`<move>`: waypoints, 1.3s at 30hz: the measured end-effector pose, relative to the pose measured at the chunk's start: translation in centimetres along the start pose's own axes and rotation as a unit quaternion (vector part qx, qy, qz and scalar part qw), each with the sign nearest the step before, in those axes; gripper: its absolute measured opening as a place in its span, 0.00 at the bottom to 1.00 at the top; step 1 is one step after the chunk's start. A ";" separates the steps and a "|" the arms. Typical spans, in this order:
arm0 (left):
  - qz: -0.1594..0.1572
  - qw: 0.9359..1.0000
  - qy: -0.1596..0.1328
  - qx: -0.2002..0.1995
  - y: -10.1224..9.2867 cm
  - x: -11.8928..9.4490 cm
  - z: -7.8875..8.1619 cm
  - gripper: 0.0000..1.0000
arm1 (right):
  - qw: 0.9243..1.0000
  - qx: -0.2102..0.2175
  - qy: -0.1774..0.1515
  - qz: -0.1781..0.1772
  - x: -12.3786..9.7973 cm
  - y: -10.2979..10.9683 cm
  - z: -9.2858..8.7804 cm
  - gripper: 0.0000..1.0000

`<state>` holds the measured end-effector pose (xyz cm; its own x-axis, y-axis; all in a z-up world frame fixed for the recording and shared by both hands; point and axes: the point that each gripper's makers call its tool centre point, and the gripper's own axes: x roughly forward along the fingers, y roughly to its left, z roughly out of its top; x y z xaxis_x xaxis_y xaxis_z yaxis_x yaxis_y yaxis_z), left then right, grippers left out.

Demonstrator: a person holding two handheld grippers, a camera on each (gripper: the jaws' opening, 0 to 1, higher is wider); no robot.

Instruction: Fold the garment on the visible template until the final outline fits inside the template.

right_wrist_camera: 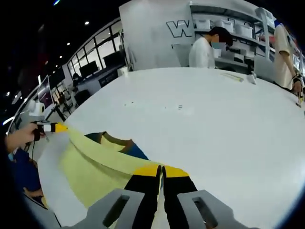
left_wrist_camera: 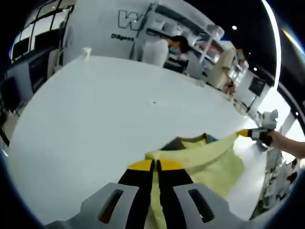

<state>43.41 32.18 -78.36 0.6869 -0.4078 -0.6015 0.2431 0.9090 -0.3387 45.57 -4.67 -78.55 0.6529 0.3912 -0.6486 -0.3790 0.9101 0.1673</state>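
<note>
A pale yellow garment [left_wrist_camera: 209, 160] with a dark blue collar part [left_wrist_camera: 174, 143] hangs stretched between both grippers above the white table [left_wrist_camera: 105, 109]. My left gripper [left_wrist_camera: 156, 165] is shut on one edge of it. The right gripper [left_wrist_camera: 245, 133] shows at the far right of the left gripper view, pinching the other end. In the right gripper view my right gripper [right_wrist_camera: 161, 171] is shut on the yellow garment [right_wrist_camera: 90, 174], and the left gripper [right_wrist_camera: 56, 127] holds its far corner at the left. I make out no template outline on the table.
Two people [left_wrist_camera: 164, 47] stand behind the far edge of the table, in front of shelving [left_wrist_camera: 190, 24]. A white cup [left_wrist_camera: 86, 51] sits on the far corner. A hand and forearm [left_wrist_camera: 290, 143] hold the right gripper. The table edge [right_wrist_camera: 52, 186] runs close under the garment.
</note>
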 end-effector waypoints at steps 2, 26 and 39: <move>-0.003 1.000 -0.005 -0.011 0.3 0.8 0.3 0.01 | 0.998 0.055 -0.004 -0.006 0.4 -0.1 -0.4 0.00; 0.037 0.995 0.039 0.082 1.6 1.0 -2.0 0.00 | 0.999 0.026 0.029 0.005 1.8 0.5 -2.3 0.03; 0.059 0.987 0.084 0.126 3.2 2.7 -4.4 0.18 | 0.998 -0.024 0.048 -0.017 3.8 -0.2 -2.9 0.14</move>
<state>43.02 33.64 -84.22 0.6025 -0.2875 -0.7445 0.3462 0.9347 -0.0808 46.20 -3.78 -83.22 0.6002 0.3433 -0.7224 -0.3899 0.9142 0.1105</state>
